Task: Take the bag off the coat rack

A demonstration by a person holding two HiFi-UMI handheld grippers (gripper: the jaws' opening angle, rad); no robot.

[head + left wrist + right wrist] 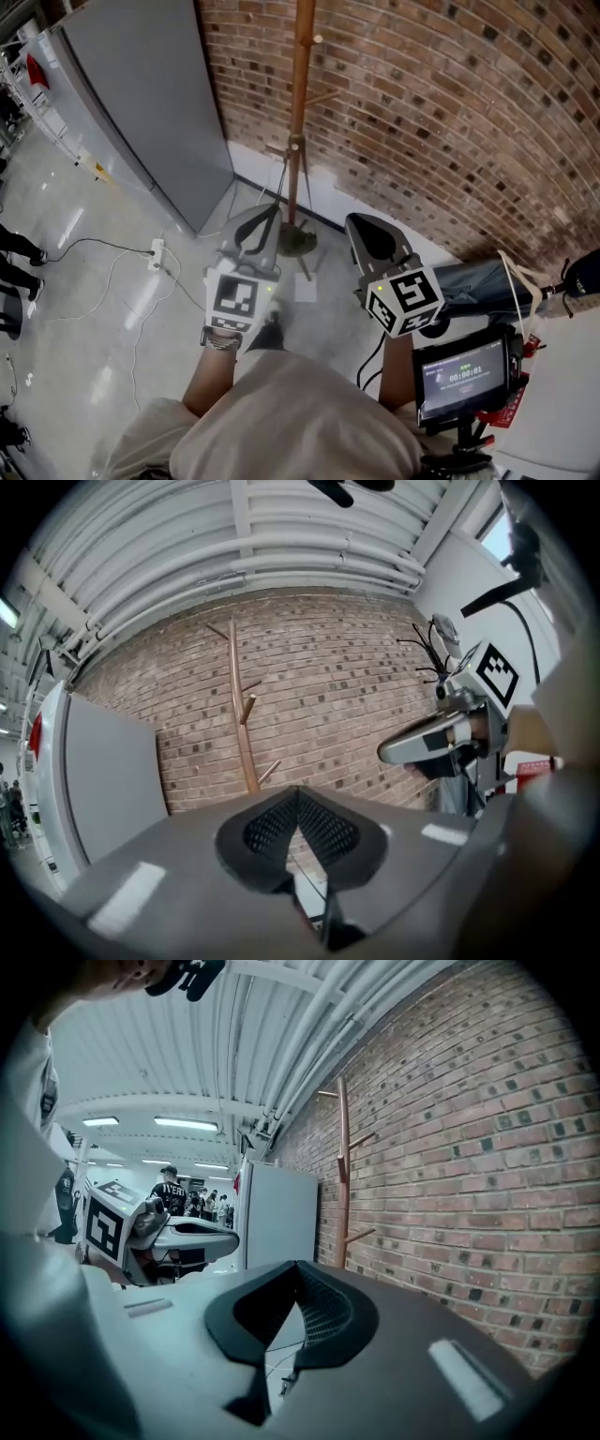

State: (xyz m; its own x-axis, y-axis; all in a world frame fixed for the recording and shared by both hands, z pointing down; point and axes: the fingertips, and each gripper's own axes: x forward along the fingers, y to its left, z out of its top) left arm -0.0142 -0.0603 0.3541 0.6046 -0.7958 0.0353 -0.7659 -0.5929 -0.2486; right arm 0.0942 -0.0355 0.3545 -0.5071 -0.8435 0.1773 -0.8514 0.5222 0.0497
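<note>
Left gripper (298,803): your fingers (272,829) are closed on each other with nothing between them. The gripper points at the brick wall (450,103).
Right gripper (298,1279): your fingers are closed here too, and empty. It sits beside the left gripper without touching it.
Rack (300,103): a wooden pole with short pegs, upright and close to the wall, ahead of both grippers. In the head view its round base (298,242) shows between them.
Bag: you cannot place it for certain. Thin dark lines (278,183) drop from a low peg toward the left gripper; what they are cannot be told.
Cloth thing (478,281): blue-grey with a pale strap. It lies at your right, just above the screen (464,370) and well apart from the rack.
Cabinet (141,103): tall and grey, standing left of the rack with its near corner close to the base.
Floor: a power strip (156,251) and its cable (94,246) lie left of the left gripper. A pale square sheet (306,288) lies just on your side of the base.
People: shoes (19,248) show at the left edge of the head view. A group (173,1194) stands far back in the right gripper view.
In the way: the cabinet's corner crowds the rack on its left, and the sheet lies between you and the base.
</note>
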